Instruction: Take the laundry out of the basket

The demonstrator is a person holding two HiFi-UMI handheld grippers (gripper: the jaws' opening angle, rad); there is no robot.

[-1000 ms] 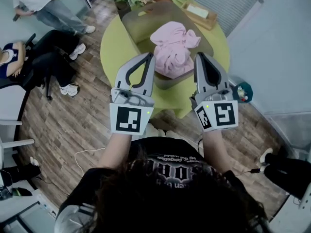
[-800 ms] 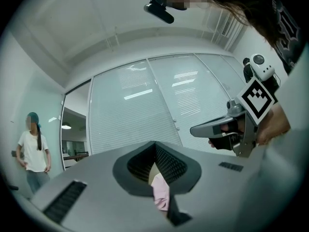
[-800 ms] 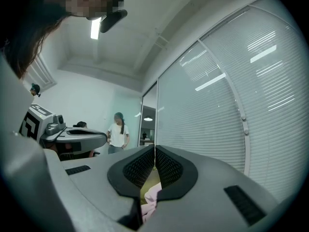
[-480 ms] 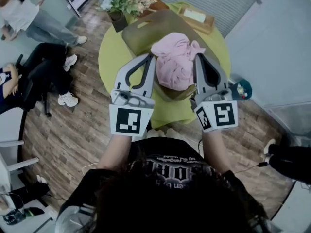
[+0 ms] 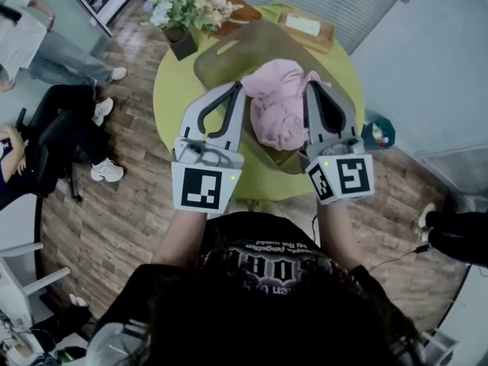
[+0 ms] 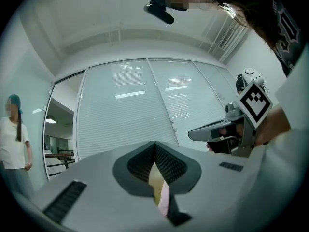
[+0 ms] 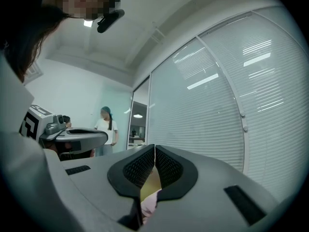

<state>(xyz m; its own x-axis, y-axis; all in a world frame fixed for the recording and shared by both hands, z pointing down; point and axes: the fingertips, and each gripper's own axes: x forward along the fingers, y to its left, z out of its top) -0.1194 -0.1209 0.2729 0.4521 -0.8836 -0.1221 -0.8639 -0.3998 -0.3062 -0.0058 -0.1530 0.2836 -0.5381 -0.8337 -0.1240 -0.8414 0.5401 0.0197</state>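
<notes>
The round yellow-green table (image 5: 171,90) fills the floor at my 12 o'clock, and the long olive basket (image 5: 229,52) lies across it from 11 to 5 o'clock. The pink laundry (image 5: 278,105) is bunched in a bundle at the basket's 5 o'clock end, near my edge of the table. My left gripper (image 5: 238,88) is at the bundle's 9 o'clock and my right gripper (image 5: 311,88) at its 3 o'clock, each close against its side. Both have their jaws together, the ribbed pads (image 6: 166,163) meeting at the tips with no cloth caught between them. A pot of flowers (image 5: 179,10) stands at the table's 11 o'clock rim and a small wooden tray (image 5: 305,27) at 1 o'clock.
</notes>
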